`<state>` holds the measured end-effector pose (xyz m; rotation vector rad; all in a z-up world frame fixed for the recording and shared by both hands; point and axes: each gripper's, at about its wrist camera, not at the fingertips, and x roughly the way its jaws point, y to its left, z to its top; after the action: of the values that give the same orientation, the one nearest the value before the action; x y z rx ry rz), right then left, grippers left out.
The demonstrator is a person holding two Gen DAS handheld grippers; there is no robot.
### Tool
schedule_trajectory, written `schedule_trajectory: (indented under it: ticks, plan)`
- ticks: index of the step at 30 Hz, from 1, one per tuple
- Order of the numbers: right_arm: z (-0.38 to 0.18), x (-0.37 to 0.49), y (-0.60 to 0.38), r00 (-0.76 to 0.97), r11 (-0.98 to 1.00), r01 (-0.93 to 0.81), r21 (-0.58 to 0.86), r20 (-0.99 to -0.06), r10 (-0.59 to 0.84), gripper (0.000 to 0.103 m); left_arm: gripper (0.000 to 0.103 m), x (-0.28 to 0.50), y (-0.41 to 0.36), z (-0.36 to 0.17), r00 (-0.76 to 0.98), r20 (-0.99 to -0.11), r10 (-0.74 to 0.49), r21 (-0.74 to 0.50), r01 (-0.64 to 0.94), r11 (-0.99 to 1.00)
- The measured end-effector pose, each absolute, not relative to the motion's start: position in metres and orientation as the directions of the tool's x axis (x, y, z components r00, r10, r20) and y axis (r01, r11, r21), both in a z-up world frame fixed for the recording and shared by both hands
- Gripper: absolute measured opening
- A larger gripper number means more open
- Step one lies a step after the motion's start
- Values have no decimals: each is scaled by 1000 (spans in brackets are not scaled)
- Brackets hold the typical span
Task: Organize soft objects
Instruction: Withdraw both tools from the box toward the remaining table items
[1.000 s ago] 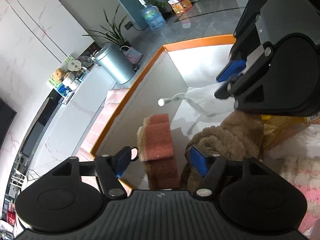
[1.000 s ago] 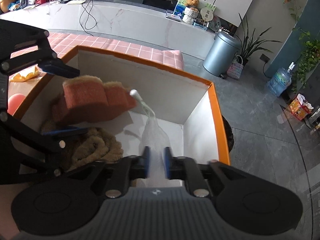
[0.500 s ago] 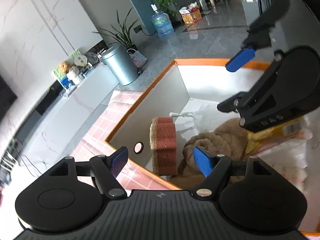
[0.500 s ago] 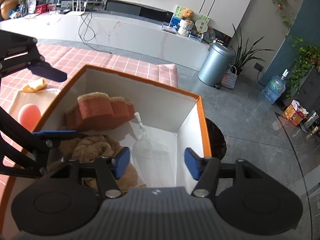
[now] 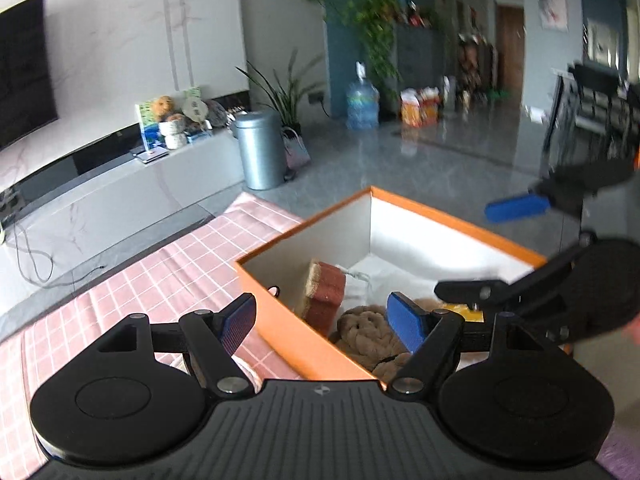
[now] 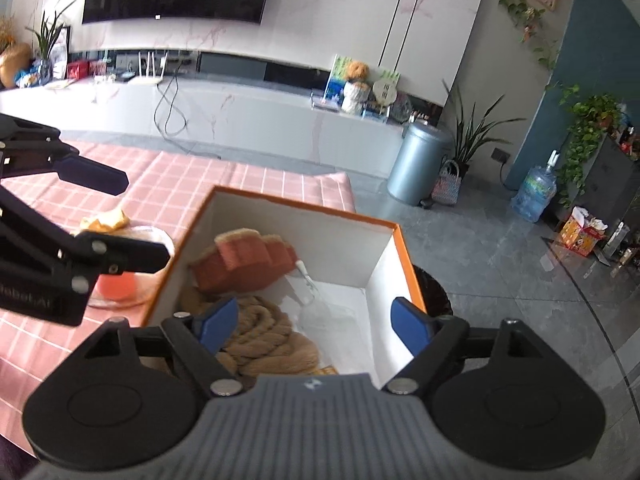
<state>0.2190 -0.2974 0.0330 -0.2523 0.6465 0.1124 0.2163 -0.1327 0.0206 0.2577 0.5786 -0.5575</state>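
An orange-rimmed white box stands on the pink checked tablecloth. Inside lie a red-brown sponge, a brown knitted cloth, a white translucent bag with a tube and something yellow. My left gripper is open and empty above the box's near-left wall. My right gripper is open and empty above the box; it also shows in the left wrist view.
A clear plate with a pink ball and a yellow piece sits left of the box. A grey bin, plants, a water bottle and a low TV bench stand beyond the table.
My right gripper let go of the white bag, opened wide and rose out of the box. My left gripper also pulled up and back from the box.
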Motion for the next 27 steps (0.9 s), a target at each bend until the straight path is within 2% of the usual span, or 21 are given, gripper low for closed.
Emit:
schedule_trajectory:
  ticks: [3,10,15,22,27]
  plan:
    - [35,201,-285,819,968,-169,-188,-573,32,87,88,204,-120,28,712,-556,-430,38,538,842]
    - [38,157,-259,870,980,-136,-147,-490,47,87,88,165,-88,35,767,-501,-401,13,470,883]
    - [36,128,-236,894,984,-150,-95,-437,94,94,88,137,-57,34,813,-466,-348,-30,379,925]
    - [20,99,-194,876,970,-242,-28,-436,206,94,88,108,-10,20,829,-484,-280,-75,280,957]
    - [-6,85,-162,835,961,-275,-27,-502,225,94,88,89,14,2,834,-507,-217,-86,202,976]
